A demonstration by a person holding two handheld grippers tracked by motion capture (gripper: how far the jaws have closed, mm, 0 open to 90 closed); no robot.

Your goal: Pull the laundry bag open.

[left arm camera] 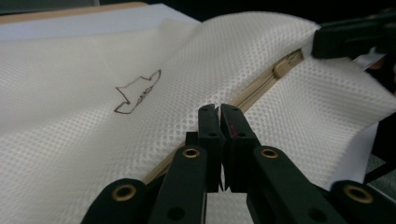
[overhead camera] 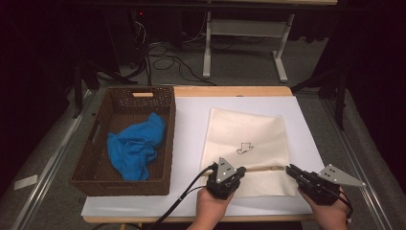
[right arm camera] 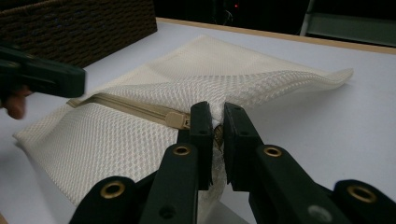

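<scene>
A cream mesh bag (overhead camera: 249,129) with a small arrow drawn on it lies flat on the white table cover (overhead camera: 191,124). A tan zipper (left arm camera: 261,84) runs across its near end. My left gripper (overhead camera: 242,170) sits at the zipper's left part, and in the left gripper view its jaws (left arm camera: 219,112) are pressed together on the mesh at the zipper line. My right gripper (overhead camera: 289,168) is at the zipper's right end. It is shut (right arm camera: 215,114) on the bag right beside the slider (right arm camera: 180,120), and the mesh bulges up there.
A dark wicker basket (overhead camera: 119,186) stands at the left of the table with a crumpled blue cloth (overhead camera: 136,146) inside. Beyond the far table edge are cables and a white desk frame (overhead camera: 207,48) on the floor.
</scene>
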